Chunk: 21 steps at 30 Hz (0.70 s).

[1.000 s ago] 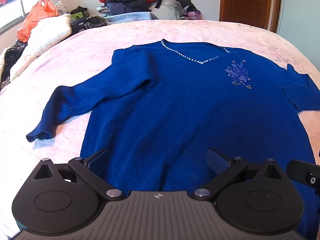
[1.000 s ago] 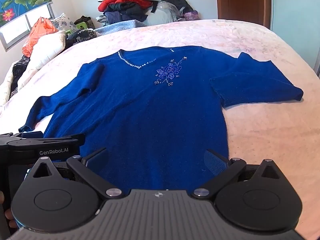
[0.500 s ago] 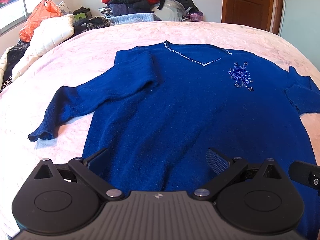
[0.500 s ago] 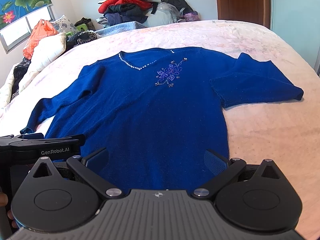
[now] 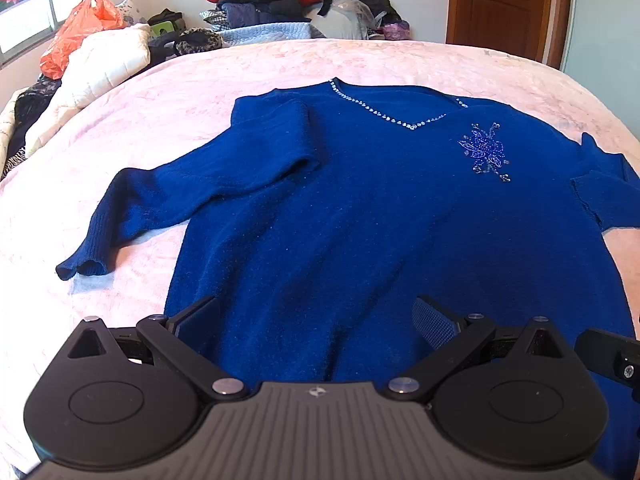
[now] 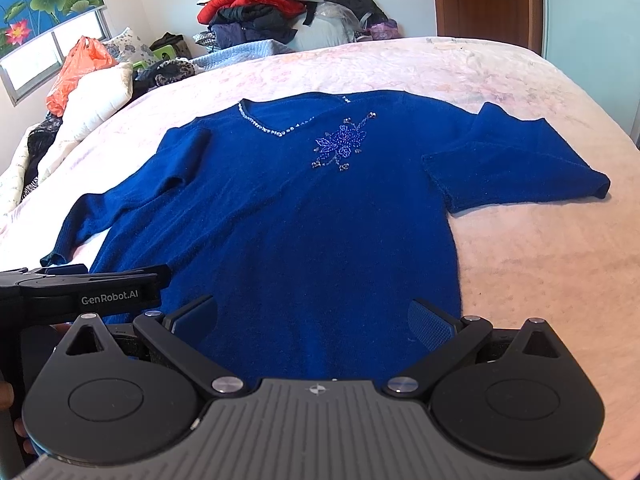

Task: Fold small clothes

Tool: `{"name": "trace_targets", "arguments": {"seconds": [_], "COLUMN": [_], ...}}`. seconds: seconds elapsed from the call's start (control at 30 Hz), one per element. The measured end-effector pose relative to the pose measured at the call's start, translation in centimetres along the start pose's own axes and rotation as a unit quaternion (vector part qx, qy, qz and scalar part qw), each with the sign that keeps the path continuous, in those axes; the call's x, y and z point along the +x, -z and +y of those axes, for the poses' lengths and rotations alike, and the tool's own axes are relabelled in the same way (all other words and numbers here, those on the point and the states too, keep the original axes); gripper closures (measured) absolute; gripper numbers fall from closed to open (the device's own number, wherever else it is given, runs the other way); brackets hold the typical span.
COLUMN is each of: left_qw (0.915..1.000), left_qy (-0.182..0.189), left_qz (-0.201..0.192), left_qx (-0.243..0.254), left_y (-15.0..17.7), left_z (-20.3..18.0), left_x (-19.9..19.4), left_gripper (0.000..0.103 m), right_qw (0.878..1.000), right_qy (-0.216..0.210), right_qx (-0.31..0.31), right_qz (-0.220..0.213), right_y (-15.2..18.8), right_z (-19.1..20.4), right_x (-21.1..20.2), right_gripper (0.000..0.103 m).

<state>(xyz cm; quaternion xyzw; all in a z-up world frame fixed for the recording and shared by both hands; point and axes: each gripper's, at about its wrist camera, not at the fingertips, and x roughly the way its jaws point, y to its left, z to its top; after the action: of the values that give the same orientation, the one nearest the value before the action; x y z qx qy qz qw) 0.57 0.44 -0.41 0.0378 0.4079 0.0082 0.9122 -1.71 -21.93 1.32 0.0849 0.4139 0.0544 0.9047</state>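
Now we see a blue sweater (image 5: 360, 220) spread face up on the pink bedspread (image 5: 180, 92), its beaded V-neck at the far end and its hem nearest us. No fold of the body has been made, as far as we can judge: only the left sleeve (image 5: 192, 188) lies angled out to the left, creased near the shoulder, while the right sleeve (image 6: 512, 168) lies doubled back on itself at the right. Our left gripper (image 5: 316, 316) and right gripper (image 6: 314, 316) both hover over the near hem with jaws spread wide, pinching nothing. Sleeves and body all remain to be folded. A pile of clothes (image 6: 260, 12) waits beyond the bed's far edge.
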Motion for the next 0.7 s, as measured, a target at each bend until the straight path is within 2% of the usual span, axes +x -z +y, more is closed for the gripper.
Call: {"name": "trace_targets", "arguments": {"seconds": [0.47,0.7], "left_qw": [0.9994,0.9995], "left_qy": [-0.027,-0.024], "left_qz": [-0.019,-0.016], "left_qx": [0.010,0.009], "left_y": [0.10,-0.06], "left_z": [-0.38,-0.50], "left_x": [-0.06,0.12], "left_gripper": [0.000,0.000], "right_qw": [1.000,1.000], "right_qy": [0.001,0.002], "right_qx": [-0.001,-0.002], "right_qz": [0.001,-0.004], "right_y": [0.24,0.28], "right_z": [0.10,-0.26], "right_x": [0.23,0.22], "right_gripper": [0.000,0.000]}}
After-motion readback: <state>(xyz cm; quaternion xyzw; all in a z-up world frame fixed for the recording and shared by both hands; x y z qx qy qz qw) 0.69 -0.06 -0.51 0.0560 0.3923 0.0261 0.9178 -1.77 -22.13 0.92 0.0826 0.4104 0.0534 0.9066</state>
